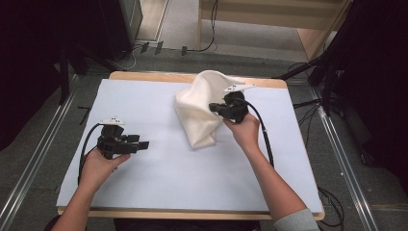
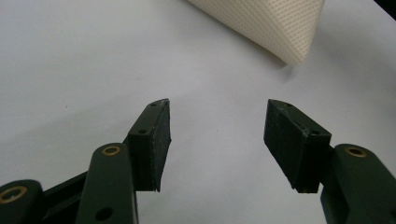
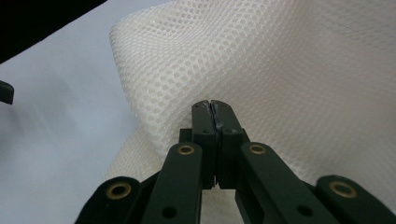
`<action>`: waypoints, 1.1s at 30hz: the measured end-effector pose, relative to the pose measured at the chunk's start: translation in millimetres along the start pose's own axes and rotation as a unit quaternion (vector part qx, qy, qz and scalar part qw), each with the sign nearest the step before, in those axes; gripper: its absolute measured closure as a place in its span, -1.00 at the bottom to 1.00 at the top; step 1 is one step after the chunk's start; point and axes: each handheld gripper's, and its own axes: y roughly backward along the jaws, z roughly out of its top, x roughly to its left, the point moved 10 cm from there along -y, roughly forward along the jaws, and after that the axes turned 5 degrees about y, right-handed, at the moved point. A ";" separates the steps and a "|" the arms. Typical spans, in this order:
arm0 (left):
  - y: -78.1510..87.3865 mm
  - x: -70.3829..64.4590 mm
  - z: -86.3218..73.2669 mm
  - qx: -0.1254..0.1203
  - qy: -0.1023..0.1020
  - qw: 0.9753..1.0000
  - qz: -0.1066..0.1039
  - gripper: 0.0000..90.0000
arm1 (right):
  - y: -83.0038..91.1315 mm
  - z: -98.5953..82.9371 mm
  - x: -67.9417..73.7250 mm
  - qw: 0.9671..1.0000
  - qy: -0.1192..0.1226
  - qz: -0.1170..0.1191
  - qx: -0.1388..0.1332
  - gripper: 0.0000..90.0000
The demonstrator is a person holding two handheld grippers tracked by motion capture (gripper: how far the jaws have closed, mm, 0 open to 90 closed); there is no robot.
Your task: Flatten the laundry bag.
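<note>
- Right claw [image 3: 214, 108] pressed together on a fold of the cream mesh cloth [image 1: 199, 113], pinching it; the cloth rises bunched from the bench, peaked toward the far edge
- Right hand [image 1: 246, 130] grips the claw from the near side; its cable trails toward the near right
- Left claw [image 2: 217, 140] spread apart with nothing between; it sits over the left of the bench, well apart from the cloth
- Bench [image 1: 192, 178] covered by a pale sheet; wood rim at the far edge

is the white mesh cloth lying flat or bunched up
Bunched up: the cream-white mesh cloth stands in rumpled folds, pinched by the right gripper.
</note>
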 end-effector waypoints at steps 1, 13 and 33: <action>0.1 0.1 0.4 -0.002 0.001 1.000 0.000 -0.06 | -5.3 -0.9 2.7 1.000 0.004 0.001 0.002 1.00; -4.8 4.4 18.8 -0.010 0.020 1.000 -0.001 0.04 | -32.8 -24.0 29.7 0.999 0.022 0.017 0.041 1.00; -24.1 -3.3 36.8 -0.004 0.004 1.000 -0.017 0.05 | 39.3 -21.5 19.1 1.000 0.014 0.006 0.005 0.67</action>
